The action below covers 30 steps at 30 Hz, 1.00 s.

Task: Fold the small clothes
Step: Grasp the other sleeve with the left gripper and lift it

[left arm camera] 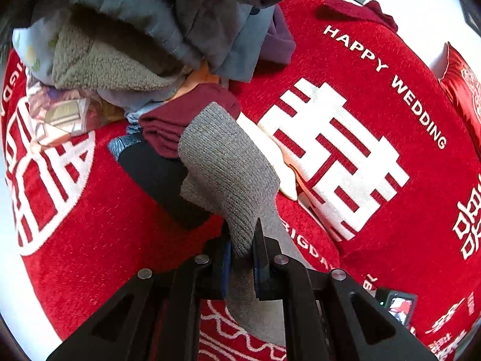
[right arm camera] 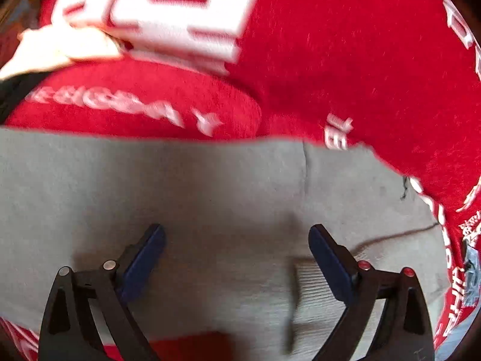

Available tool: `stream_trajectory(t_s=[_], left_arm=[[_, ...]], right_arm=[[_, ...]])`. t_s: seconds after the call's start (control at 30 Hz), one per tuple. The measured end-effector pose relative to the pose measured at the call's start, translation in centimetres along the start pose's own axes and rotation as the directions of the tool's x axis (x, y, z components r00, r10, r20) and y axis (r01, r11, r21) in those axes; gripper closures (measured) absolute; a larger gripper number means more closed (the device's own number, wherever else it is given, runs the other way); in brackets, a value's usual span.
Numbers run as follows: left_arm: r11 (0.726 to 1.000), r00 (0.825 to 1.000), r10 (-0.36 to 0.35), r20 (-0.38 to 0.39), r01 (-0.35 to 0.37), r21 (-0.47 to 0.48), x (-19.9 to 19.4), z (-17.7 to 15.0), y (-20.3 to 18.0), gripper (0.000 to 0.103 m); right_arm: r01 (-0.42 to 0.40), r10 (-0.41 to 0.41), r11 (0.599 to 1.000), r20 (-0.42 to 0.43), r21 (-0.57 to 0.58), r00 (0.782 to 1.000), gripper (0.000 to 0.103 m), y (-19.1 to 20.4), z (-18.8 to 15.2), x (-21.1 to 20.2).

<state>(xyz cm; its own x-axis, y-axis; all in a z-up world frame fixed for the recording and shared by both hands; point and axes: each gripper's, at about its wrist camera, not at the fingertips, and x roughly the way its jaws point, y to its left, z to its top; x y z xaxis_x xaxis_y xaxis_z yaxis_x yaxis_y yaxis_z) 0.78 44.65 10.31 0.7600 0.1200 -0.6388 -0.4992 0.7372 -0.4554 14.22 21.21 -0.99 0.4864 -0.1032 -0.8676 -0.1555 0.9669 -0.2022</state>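
Now the grey knit (left arm camera: 228, 177) hangs pinched in the left gripper (left arm camera: 242, 258), its ribbed end drooping over a maroon garment (left arm camera: 183, 120) and a black one (left arm camera: 156, 177) on the red cover (left arm camera: 375, 69). Only that view catches the clothes heap (left arm camera: 144, 30) behind. Over on the right, blurred, the gripper (right arm camera: 237, 258) gapes wide above flat grey cloth (right arm camera: 210, 186) spread on the red cover (right arm camera: 345, 54), holding nothing.
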Motion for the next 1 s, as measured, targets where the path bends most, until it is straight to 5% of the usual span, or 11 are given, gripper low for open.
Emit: stream_trajectory(t_s=[0.1, 0.13, 0.17, 0.2, 0.27, 0.4, 0.53, 0.77, 1.0], left_arm=[[1.000, 1.000, 0.028, -0.013, -0.028, 0.006, 0.2, 0.0, 0.1, 0.091], [0.999, 0.999, 0.037, -0.023, -0.037, 0.005, 0.3, 0.0, 0.1, 0.091], [0.999, 0.999, 0.045, -0.022, -0.045, 0.010, 0.2, 0.0, 0.0, 0.091], [0.998, 0.998, 0.056, -0.018, -0.055, 0.019, 0.1, -0.1, -0.3, 0.091], [0.996, 0.998, 0.067, -0.003, -0.067, 0.050, -0.5, -0.3, -1.6, 0.091], [0.988, 0.998, 0.059, 0.014, -0.060, 0.142, -1.5, -1.4, -6.5, 0.091], [0.966, 1.000, 0.005, 0.012, -0.008, 0.259, -2.4, -4.1, -13.4, 0.091], [0.882, 0.989, -0.120, -0.085, 0.146, 0.447, -3.5, -12.0, -27.6, 0.091], [0.765, 0.957, -0.153, -0.247, 0.273, 0.583, -2.0, -24.2, -40.6, 0.091]], right_arm=[[-0.322, 0.320, 0.946, -0.066, -0.033, 0.945, 0.006, 3.5, 0.3, -1.7], [-0.476, 0.470, 0.879, -0.104, -0.036, 0.876, 0.006, 4.1, 0.3, -2.4], [-0.552, 0.547, 0.834, -0.110, -0.018, 0.830, 0.006, 4.0, 0.2, -3.0], [-0.587, 0.585, 0.810, -0.094, 0.008, 0.806, 0.006, 3.1, 0.1, -3.8], [-0.569, 0.570, 0.822, -0.050, 0.036, 0.820, 0.006, 0.3, -0.1, -4.8], [-0.382, 0.381, 0.924, 0.052, 0.000, 0.923, 0.006, -7.4, -2.1, -6.5], [-0.247, 0.239, 0.966, 0.097, 0.079, 0.966, 0.006, -18.4, -5.6, -6.9], [-0.113, 0.100, 0.959, 0.063, 0.259, 0.993, 0.006, -33.9, -11.7, -4.8], [-0.096, 0.074, 0.926, 0.075, 0.365, 0.994, 0.006, -40.3, -16.6, -4.2]])
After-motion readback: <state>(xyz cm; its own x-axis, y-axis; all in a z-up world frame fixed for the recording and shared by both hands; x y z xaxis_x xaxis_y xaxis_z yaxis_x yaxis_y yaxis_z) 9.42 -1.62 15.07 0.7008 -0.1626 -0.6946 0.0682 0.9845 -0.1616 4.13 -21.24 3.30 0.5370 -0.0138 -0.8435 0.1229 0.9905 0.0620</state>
